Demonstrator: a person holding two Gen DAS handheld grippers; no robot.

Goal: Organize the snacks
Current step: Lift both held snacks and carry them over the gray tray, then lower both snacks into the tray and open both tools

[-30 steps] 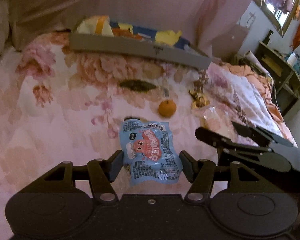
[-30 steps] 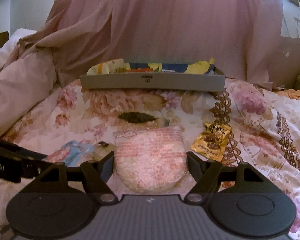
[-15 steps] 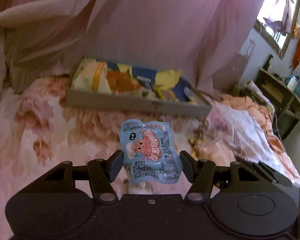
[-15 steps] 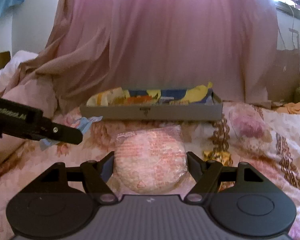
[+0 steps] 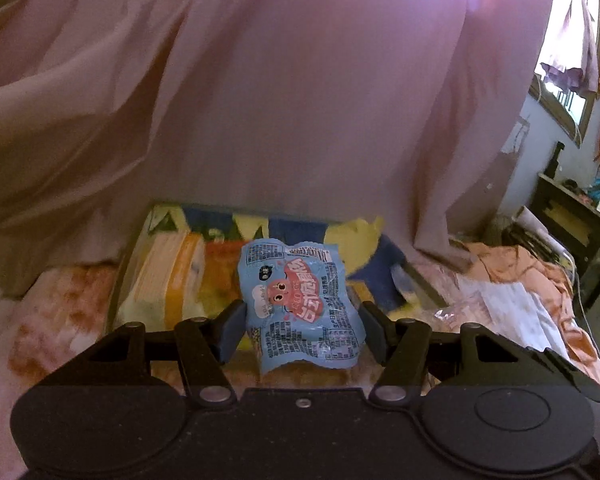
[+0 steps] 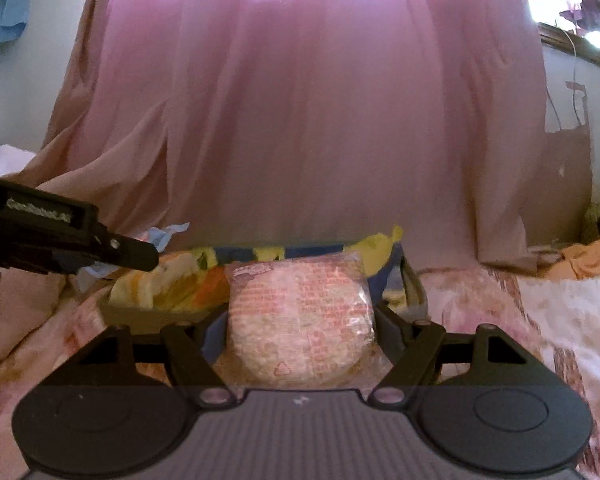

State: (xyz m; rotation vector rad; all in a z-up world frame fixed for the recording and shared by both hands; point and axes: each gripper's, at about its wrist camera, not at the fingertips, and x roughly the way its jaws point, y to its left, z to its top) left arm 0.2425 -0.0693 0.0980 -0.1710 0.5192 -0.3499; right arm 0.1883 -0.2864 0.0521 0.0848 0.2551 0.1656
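Pink curtain [image 5: 300,100] hangs right behind the tray [image 6: 148,314], which sits on a floral bedspread [image 5: 60,312]. Left gripper [image 5: 302,320] pinches a blue snack packet [image 5: 300,304], pads on both side edges, packet standing up over the tray's near half. Right gripper [image 6: 300,328] clamps a clear-wrapped round rice cake [image 6: 300,320], poised at the tray's near rim, toward its right end. Left gripper also shows in the right view [image 6: 132,254], left of the tray, blue packet [image 6: 160,236] poking out. Tray already crowded with yellow, orange and blue bags [image 5: 172,276]. Curtain closes off the tray's far side; open bedspread left and right of it. Dark shelf [image 5: 572,232] well off to the tray's right.
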